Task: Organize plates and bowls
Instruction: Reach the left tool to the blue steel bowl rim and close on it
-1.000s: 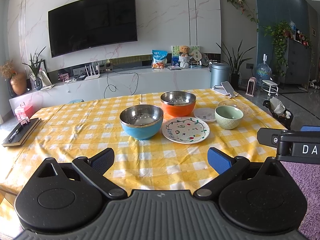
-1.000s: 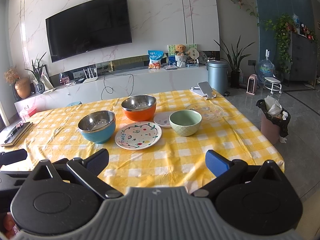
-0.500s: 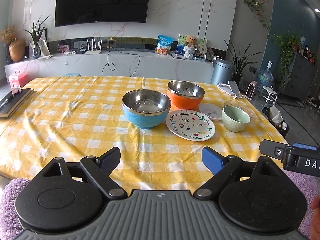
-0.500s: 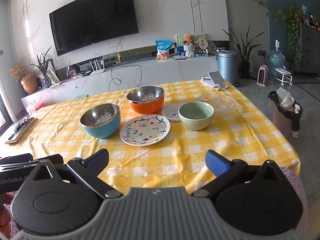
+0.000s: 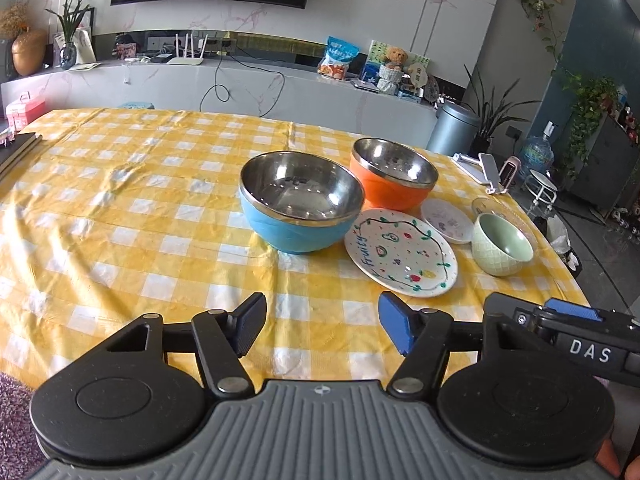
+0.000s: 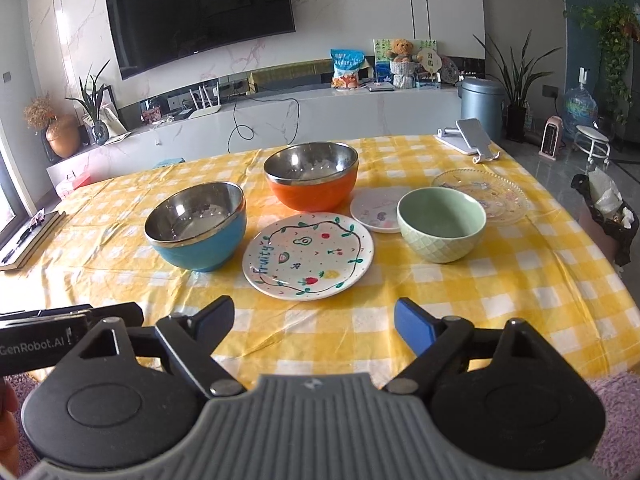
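On the yellow checked table [image 5: 120, 208] [image 6: 520, 280] stand a blue steel-lined bowl [image 5: 300, 208] [image 6: 198, 228], an orange steel-lined bowl [image 5: 392, 174] [image 6: 312, 176], a white "Fruity" plate [image 5: 400, 258] [image 6: 308, 256], a small white saucer [image 5: 446, 220] [image 6: 376, 214], a green bowl [image 5: 502, 244] [image 6: 442, 224] and a clear glass plate [image 5: 486, 204] [image 6: 486, 194]. My left gripper [image 5: 322, 328] is open and empty above the near table edge. My right gripper [image 6: 314, 324] is open and empty, in front of the Fruity plate. It also shows in the left wrist view [image 5: 572, 336].
A dark notebook [image 6: 30, 238] lies at the table's left edge. A phone stand [image 6: 468, 136] sits at the far right corner. A bin with a black bag [image 6: 604, 216] stands on the floor to the right. A TV counter runs behind the table.
Both grippers have moved forward and tilted down toward the table; the bowls and plates appear closer and larger. Both stay open and empty. Nothing on the table has moved.
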The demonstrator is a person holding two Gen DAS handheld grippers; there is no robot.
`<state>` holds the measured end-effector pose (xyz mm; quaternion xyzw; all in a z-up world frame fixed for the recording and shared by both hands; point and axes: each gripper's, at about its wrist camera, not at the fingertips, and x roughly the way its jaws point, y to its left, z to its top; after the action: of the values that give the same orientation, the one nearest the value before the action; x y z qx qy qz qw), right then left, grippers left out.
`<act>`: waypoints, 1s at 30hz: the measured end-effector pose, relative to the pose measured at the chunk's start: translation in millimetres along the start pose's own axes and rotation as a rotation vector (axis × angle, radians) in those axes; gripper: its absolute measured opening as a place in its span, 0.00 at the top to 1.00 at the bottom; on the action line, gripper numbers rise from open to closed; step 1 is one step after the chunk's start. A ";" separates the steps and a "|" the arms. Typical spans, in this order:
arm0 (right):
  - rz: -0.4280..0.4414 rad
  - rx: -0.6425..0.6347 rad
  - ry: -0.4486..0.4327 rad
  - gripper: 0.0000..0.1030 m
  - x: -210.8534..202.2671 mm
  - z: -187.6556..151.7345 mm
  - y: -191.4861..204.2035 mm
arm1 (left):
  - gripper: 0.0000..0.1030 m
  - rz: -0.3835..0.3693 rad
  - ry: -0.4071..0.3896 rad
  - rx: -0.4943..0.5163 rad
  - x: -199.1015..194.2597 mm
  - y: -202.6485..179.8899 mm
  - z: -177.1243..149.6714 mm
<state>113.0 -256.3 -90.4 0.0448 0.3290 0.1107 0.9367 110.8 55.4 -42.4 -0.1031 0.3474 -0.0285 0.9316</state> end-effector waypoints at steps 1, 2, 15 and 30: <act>0.005 0.008 0.003 0.20 4.1 2.4 1.5 | 0.29 0.011 -0.001 -0.009 3.0 2.6 5.1; 0.012 0.017 0.007 0.23 8.1 5.8 2.3 | 0.30 0.022 -0.003 -0.015 5.8 5.0 10.9; 0.081 0.085 0.054 0.33 70.1 67.8 37.6 | 0.22 0.156 -0.016 -0.082 46.5 42.3 88.7; 0.063 0.131 0.135 0.44 129.5 86.4 57.7 | 0.37 0.087 0.096 -0.148 103.5 55.4 97.5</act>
<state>255.1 -170.5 -92.5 0.1087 0.3962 0.1212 0.9036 251.8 113.4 -48.6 -0.1548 0.3968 0.0330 0.9042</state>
